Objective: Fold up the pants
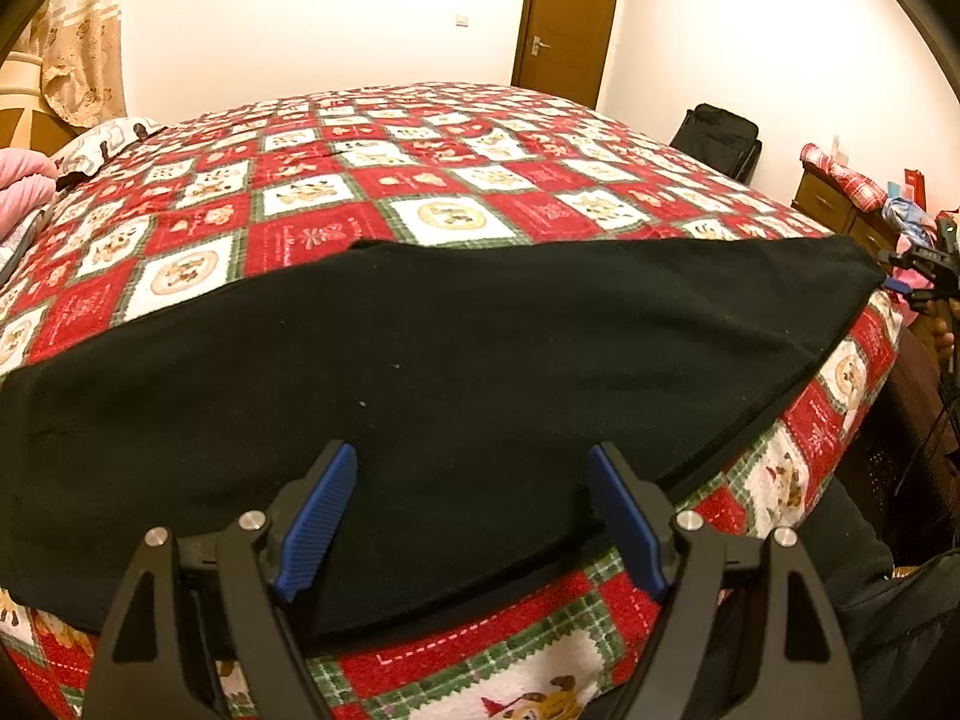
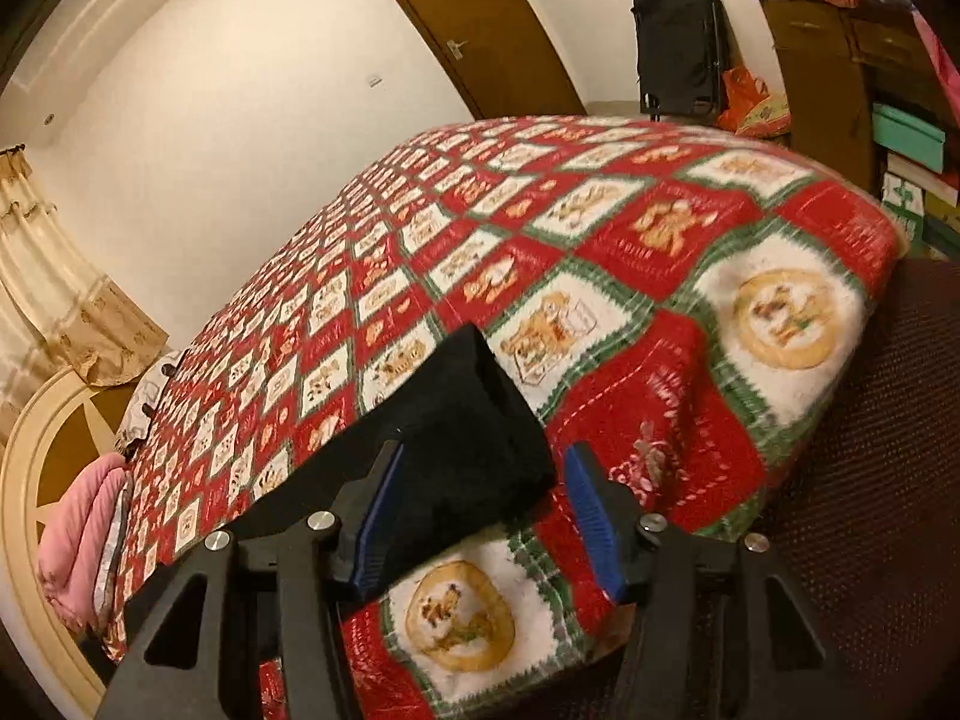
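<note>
The pants (image 1: 420, 372) lie flat on the bed (image 1: 336, 192), long axis crosswise before me. My left gripper (image 1: 471, 516) hovers wide over the middle; my right gripper (image 2: 480, 516), jaws apart and empty, nears the end.

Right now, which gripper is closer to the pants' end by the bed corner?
Right. The right gripper hovers at that end of the pants; the left gripper sits over their middle.

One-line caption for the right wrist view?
Right gripper, jaws open, at the end of black pants on a red patchwork quilt.
</note>
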`<state>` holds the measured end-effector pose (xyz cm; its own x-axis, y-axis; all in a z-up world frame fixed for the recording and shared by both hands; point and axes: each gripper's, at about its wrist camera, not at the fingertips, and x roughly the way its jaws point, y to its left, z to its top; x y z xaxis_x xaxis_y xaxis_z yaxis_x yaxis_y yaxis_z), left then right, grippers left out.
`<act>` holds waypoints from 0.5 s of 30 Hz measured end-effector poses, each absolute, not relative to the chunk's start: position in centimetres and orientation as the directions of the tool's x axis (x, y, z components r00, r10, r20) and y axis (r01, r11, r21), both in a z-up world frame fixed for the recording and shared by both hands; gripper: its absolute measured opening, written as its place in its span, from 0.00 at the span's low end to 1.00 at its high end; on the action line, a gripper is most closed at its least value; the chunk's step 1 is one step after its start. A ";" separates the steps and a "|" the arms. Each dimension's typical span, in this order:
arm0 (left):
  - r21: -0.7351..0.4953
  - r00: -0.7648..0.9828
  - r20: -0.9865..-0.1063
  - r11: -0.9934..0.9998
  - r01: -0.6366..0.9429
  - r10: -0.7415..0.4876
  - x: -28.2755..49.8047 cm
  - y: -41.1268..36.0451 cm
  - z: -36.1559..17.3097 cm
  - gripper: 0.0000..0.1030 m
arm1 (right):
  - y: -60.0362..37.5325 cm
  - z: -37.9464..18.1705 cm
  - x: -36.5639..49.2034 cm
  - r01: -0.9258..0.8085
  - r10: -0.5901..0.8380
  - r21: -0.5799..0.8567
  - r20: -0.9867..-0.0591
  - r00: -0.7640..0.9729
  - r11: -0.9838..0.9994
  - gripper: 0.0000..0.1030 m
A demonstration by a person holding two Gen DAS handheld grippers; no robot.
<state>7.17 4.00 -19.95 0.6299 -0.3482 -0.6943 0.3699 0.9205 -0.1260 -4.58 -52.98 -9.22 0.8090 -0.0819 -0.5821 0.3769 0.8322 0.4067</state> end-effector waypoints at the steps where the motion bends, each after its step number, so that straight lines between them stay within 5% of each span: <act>1: -0.125 0.630 -0.695 0.921 0.369 -0.347 7.2 4.0 -20.0 0.80 | -53.1 -9.6 -4.3 0.374 -0.078 0.411 -0.580 0.811 0.831 0.52; 5: -0.130 0.629 -0.697 0.923 0.362 -0.345 7.3 4.2 -20.1 0.80 | -53.4 -10.0 -3.3 0.342 -0.060 0.421 -0.556 0.829 0.840 0.52; 7: -0.129 0.629 -0.697 0.923 0.362 -0.344 7.3 4.2 -20.1 0.80 | -53.2 -9.9 -3.3 0.301 -0.032 0.426 -0.534 0.845 0.853 0.36; 11: -0.128 0.629 -0.698 0.924 0.360 -0.341 7.3 4.2 -20.1 0.80 | -52.8 -10.4 -2.7 0.314 -0.039 0.405 -0.560 0.828 0.859 0.31; 15: -0.131 0.630 -0.698 0.925 0.356 -0.341 7.3 4.3 -20.1 0.80 | -53.9 -10.9 -3.1 0.288 0.014 0.491 -0.524 0.852 0.822 0.12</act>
<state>7.29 4.30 -20.09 0.6297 -0.3409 -0.6980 0.3561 0.9253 -0.1306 -3.12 -53.93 -10.92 0.8518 0.0144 -0.5237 0.2883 0.8218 0.4914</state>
